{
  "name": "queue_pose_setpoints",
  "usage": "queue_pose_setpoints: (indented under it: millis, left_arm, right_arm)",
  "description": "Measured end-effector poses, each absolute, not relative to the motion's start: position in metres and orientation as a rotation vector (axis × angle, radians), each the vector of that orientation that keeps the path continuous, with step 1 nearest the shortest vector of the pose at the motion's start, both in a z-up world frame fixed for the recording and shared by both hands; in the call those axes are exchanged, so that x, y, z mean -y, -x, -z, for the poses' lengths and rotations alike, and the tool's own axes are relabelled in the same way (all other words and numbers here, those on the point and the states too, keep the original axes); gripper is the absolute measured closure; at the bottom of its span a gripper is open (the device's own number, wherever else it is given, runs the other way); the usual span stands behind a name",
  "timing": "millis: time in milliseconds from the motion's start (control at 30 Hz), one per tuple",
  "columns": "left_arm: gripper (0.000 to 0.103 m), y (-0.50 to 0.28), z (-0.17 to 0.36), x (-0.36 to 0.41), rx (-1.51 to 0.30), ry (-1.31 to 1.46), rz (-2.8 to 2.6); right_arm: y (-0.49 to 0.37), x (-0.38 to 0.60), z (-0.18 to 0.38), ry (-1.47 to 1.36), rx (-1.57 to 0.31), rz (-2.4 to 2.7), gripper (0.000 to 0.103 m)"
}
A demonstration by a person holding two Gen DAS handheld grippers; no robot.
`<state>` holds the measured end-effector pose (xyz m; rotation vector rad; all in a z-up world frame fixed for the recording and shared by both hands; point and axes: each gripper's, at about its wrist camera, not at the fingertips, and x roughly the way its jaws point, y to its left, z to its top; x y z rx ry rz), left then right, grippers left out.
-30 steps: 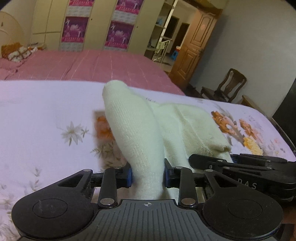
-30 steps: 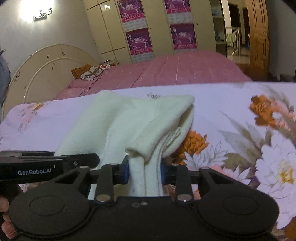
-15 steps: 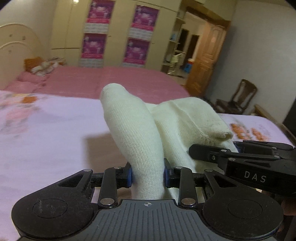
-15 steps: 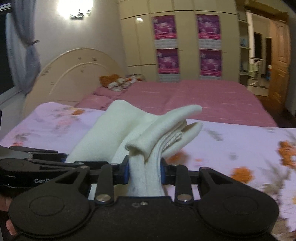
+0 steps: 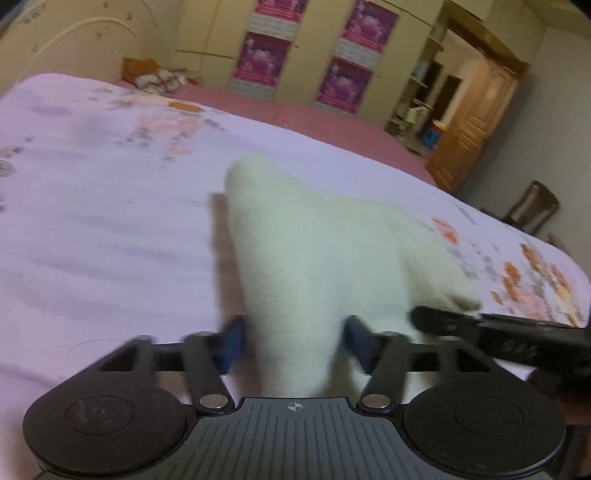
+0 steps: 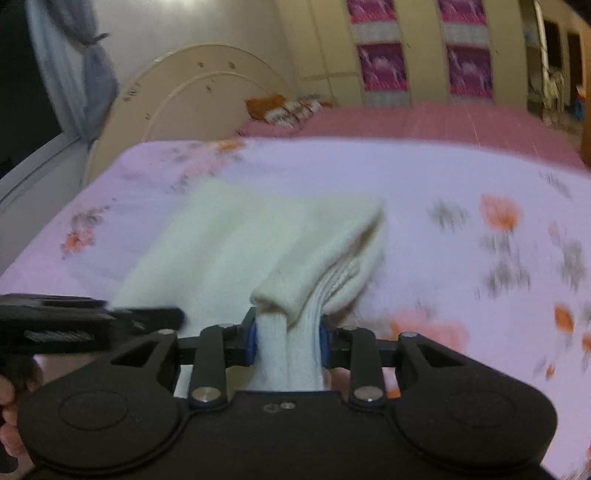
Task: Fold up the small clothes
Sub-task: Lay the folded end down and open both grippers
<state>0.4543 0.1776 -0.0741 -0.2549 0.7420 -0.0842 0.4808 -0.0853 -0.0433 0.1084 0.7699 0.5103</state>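
Your left gripper (image 5: 293, 343) has just been opening; its jaws stand wide, the knit (image 5: 314, 266) loose between them. Your right gripper (image 6: 286, 341) pinches the knit's edge over the bed (image 6: 443, 236).

Knit garment (image 5: 325, 258) on bedsheet (image 5: 110, 221), pillow (image 5: 155, 75) behind

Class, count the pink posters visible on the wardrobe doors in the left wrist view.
4: two stacked on the left door, upper poster and lower poster; two on the right door, upper and lower. More may be off-frame.
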Motion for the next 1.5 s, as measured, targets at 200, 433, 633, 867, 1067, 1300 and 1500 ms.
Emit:
queue_pose_setpoints:
  millis: [200, 433, 633, 867, 1067, 1300, 1500]
  left_arm:
    - [0.03, -0.431, 0.067, -0.196, -0.674, 0.259, 0.034]
    - [0.046, -0.444, 0.033, -0.166, -0.576, 0.196, 0.159]
    - [0.046, -0.478, 0.062, -0.134, -0.683, 0.134, 0.173]
    - [0.046, -0.459, 0.051, -0.126, -0.657, 0.117, 0.164]
    - [0.046, -0.4, 0.047, -0.119, -0.65, 0.069, 0.105]
    - [0.046, -0.372, 0.067, -0.101, -0.703, -0.01, 0.021]
    - [0.046, -0.361, 0.072, -0.093, -0.706, -0.04, -0.008]
  right_arm:
    - [-0.483, 0.107, 0.039, -0.208, -0.797, -0.475, 0.053]
    - [-0.47, 0.089, 0.002, -0.062, -0.638, -0.507, 0.083]
    - [-0.488, 0.06, 0.026, 0.121, -0.707, -0.464, 0.087]
    - [-0.483, 0.063, 0.017, 0.127, -0.696, -0.483, 0.085]
    - [-0.429, 0.082, 0.005, 0.138, -0.662, -0.564, 0.079]
    - [-0.397, 0.077, 0.036, 0.212, -0.75, -0.563, 0.08]
    - [-0.39, 0.074, 0.038, 0.203, -0.741, -0.511, 0.074]
